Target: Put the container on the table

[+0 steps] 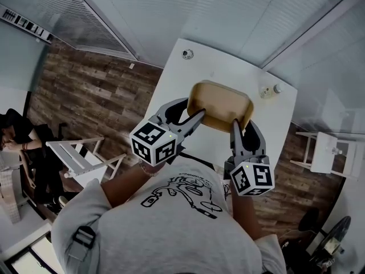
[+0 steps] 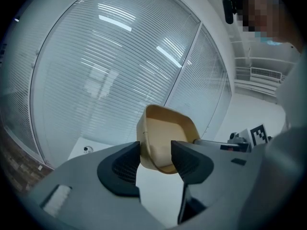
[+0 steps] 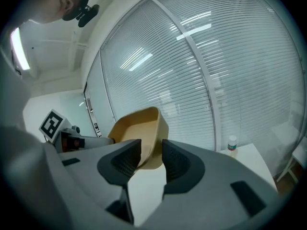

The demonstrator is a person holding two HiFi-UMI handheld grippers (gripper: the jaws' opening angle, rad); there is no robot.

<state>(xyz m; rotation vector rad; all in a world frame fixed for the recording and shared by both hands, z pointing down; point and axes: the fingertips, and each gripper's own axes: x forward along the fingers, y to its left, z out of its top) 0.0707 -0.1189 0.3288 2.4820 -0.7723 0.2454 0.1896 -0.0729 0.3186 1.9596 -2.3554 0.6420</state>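
A tan, shallow plastic container (image 1: pixel 219 104) hangs tilted above the white table (image 1: pixel 222 67), held from both sides. My left gripper (image 1: pixel 195 117) is shut on its left rim and my right gripper (image 1: pixel 235 125) is shut on its right rim. In the left gripper view the container (image 2: pixel 163 133) shows its hollow side, with one corner between the fingers of the left gripper (image 2: pixel 155 153). In the right gripper view the container (image 3: pixel 139 126) has its wall pinched in the right gripper (image 3: pixel 151 152). The container looks empty.
A small white bottle (image 1: pixel 269 90) (image 3: pixel 232 143) stands at the table's far right corner, and a small round object (image 1: pixel 187 54) (image 2: pixel 86 149) lies at the far left. White folding chairs (image 1: pixel 74 156) (image 1: pixel 328 153) flank the table. A person (image 1: pixel 14 136) sits at left. Blinded glass walls lie beyond.
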